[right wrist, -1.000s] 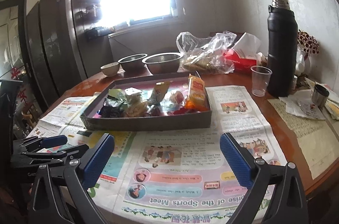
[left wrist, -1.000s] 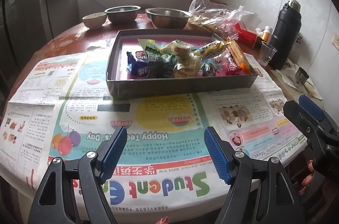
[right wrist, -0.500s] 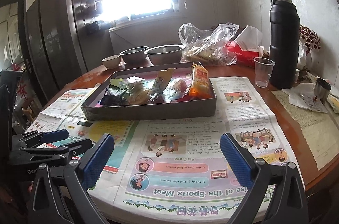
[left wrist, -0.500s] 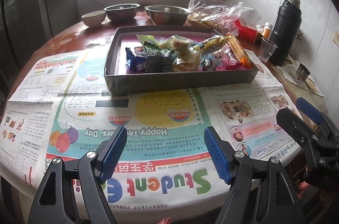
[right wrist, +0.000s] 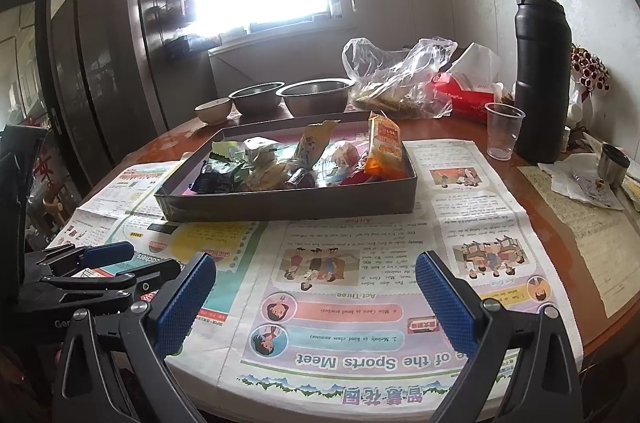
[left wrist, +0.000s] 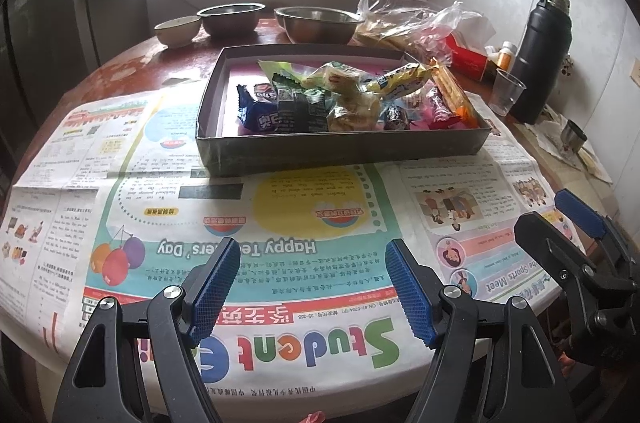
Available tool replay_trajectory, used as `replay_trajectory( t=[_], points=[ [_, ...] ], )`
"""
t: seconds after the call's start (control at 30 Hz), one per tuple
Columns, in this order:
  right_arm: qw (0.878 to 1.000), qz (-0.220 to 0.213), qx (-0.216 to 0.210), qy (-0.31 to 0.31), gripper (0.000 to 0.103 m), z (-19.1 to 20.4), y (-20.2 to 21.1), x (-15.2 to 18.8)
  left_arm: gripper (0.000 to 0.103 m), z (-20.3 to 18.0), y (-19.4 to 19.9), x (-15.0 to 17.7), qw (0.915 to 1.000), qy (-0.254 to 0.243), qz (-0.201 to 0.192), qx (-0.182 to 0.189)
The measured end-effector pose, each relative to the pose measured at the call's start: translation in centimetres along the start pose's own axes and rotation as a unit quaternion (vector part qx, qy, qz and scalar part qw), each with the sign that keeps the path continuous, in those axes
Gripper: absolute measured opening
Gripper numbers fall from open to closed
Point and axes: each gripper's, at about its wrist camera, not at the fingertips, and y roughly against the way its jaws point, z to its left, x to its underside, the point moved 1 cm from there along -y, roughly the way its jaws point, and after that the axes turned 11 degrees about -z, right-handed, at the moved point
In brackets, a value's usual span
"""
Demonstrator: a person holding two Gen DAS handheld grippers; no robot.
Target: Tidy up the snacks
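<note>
Round table (right wrist: pixel 552 219) under newspaper (left wrist: pixel 280 223), snack box (left wrist: pixel 340 147) centred; left tool (left wrist: pixel 312 287), right tool (right wrist: pixel 316 299) both released, empty.

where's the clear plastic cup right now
In the right wrist view the clear plastic cup stands upright on the table's right side, just left of the black thermos and right of the snack tray, beyond the newspaper's edge.

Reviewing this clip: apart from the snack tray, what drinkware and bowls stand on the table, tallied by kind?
Shiny steel mixing bowls: 2
Small pale ceramic bowl: 1
Tall black insulated flask: 1
Clear plastic cup: 1
Small steel cup: 1
Total: 6
</note>
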Motion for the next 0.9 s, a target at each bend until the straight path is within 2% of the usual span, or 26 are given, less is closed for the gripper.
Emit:
replay_trajectory(
  t=[0.9],
  points=[
    [1.000, 0.004, 0.001, 0.000, 0.101, 0.05, -0.18, 0.26, 0.077, 0.02, 0.04, 0.08, 1.0000, -0.001, 0.002, -0.004]
  ],
)
